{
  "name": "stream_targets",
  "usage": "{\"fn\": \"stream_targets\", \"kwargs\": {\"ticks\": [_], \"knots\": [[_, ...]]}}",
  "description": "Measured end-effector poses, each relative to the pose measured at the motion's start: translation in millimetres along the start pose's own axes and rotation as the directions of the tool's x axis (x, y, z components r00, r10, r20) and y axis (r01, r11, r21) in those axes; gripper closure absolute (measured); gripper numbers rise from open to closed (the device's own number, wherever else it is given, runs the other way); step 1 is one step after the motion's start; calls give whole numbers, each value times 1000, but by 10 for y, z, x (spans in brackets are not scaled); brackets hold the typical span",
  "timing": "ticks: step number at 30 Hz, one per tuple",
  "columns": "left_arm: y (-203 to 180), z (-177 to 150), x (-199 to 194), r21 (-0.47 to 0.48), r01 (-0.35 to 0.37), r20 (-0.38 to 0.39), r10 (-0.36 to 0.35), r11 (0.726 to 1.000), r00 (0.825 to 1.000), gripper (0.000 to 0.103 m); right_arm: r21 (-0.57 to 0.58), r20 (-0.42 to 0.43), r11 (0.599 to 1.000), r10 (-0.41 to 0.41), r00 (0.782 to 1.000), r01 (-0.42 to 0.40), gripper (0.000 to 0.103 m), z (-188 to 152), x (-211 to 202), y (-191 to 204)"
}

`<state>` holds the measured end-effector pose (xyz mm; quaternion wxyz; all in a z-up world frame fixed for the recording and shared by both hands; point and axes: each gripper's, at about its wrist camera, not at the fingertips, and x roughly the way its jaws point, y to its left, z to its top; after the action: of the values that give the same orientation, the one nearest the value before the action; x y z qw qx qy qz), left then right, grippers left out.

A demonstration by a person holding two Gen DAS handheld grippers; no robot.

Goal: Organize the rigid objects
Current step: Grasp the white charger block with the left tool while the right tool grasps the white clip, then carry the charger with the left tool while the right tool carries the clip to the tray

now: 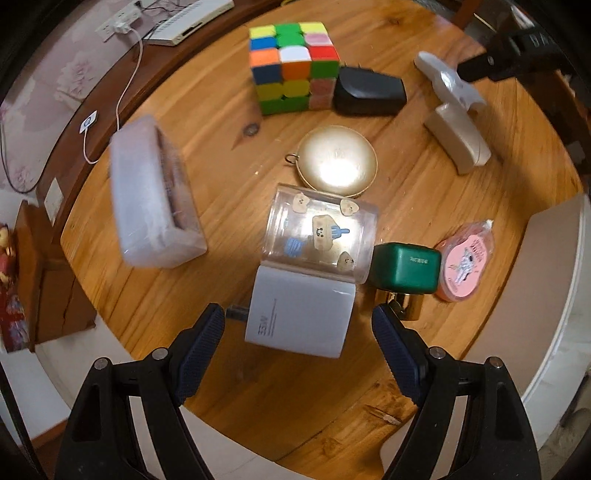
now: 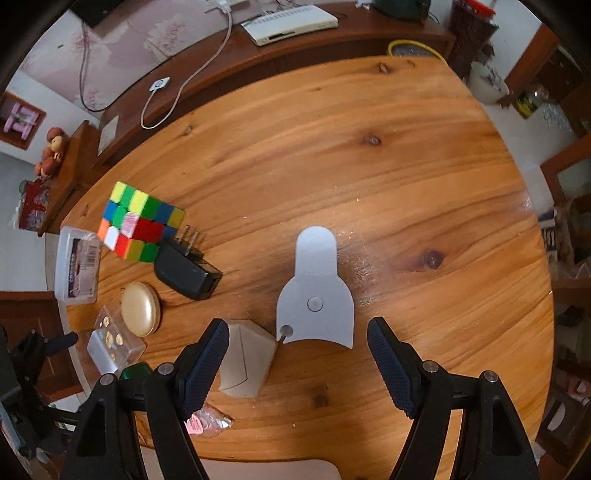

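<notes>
Left wrist view: white charger (image 1: 301, 317) lies between the left gripper's (image 1: 298, 325) wide, empty jaws.

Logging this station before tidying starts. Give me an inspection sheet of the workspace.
Surface: round wooden table, right half bare.
Job's things: puzzle cube touching black plug adapter; gold compact; clear sticker box lying on white charger; green box; pink packet; lidded plastic case; white hinged stand.
Clutter: nothing seen.
Grippers: left gripper open above the charger; right gripper open above the stand.
Cables: white cord on side shelf.
Surroundings: white router, floral wall.
</notes>
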<state>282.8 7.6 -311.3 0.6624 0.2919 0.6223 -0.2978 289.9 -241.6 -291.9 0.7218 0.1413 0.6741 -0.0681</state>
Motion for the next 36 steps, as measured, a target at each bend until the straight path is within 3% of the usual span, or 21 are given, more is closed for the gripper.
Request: {"fn": "stream_targets", "kwargs": {"ticks": [11, 21, 28, 33, 36], "knots": [[-68, 102, 123, 54, -32, -26, 34, 998, 999, 24, 84, -53, 996, -10, 999, 14, 25, 98, 244, -171], [-14, 174, 231, 95, -42, -35, 45, 995, 998, 31, 58, -75, 995, -83, 994, 87, 25, 57, 420, -38], [-69, 167, 200, 77, -8, -23, 10, 997, 1000, 42, 18, -83, 991, -129, 988, 131, 47, 59, 483, 63], [-107, 55, 149, 26, 7, -9, -7, 1000, 1000, 43, -1, -68, 989, -150, 986, 151, 47, 11, 449, 75], [-97, -31, 90, -10, -5, -2, 5, 1000, 1000, 43, 13, -55, 993, -117, 992, 117, 47, -54, 382, 24]]}}
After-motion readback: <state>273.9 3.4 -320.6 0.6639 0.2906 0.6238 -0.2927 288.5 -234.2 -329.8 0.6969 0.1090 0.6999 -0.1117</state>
